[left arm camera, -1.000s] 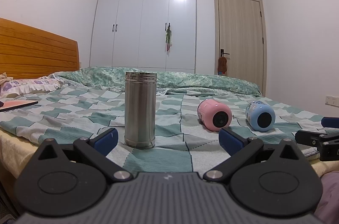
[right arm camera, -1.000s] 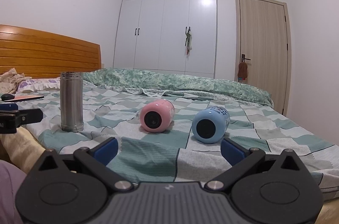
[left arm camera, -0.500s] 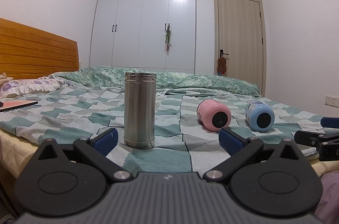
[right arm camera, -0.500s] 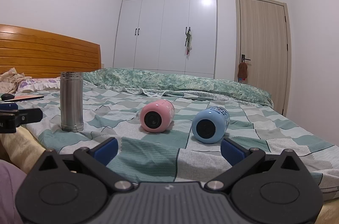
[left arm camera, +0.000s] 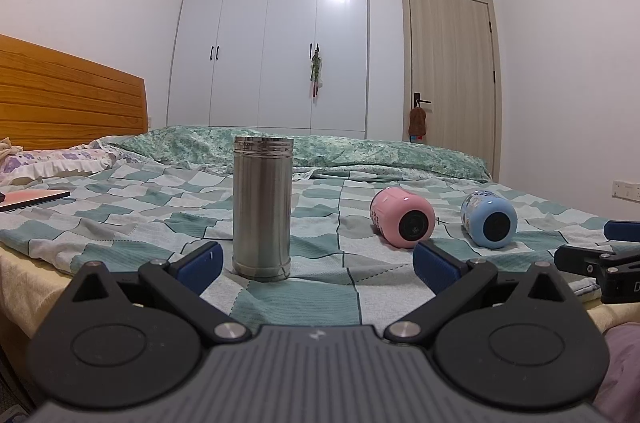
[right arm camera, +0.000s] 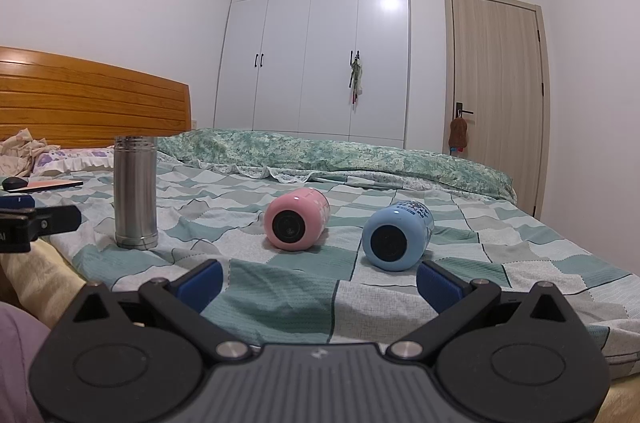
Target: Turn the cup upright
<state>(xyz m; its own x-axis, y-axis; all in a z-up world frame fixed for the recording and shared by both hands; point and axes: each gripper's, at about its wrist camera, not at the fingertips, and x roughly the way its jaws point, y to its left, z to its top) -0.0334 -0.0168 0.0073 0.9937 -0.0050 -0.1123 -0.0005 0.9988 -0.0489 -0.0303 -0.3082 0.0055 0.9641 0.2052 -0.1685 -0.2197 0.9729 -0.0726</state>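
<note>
A steel cup (left arm camera: 262,209) stands upright on the checked bed cover, also in the right wrist view (right arm camera: 135,193). A pink cup (left arm camera: 402,217) (right arm camera: 295,218) and a blue cup (left arm camera: 489,220) (right arm camera: 397,235) lie on their sides, bases toward me. My left gripper (left arm camera: 316,265) is open and empty, just in front of the steel cup. My right gripper (right arm camera: 318,281) is open and empty, in front of the pink and blue cups. Each gripper shows at the other view's edge: right (left arm camera: 600,263), left (right arm camera: 36,223).
The bed (right arm camera: 520,263) has a rolled green quilt (right arm camera: 340,151) at the back, a wooden headboard (right arm camera: 80,99) and pillow at left, and a flat pink tablet (left arm camera: 32,198) near the left edge. A white wardrobe (left arm camera: 276,43) and a door (left arm camera: 452,75) stand behind.
The left wrist view has shifted very slightly; the cups sit where they were. Both grippers stay open and empty.
</note>
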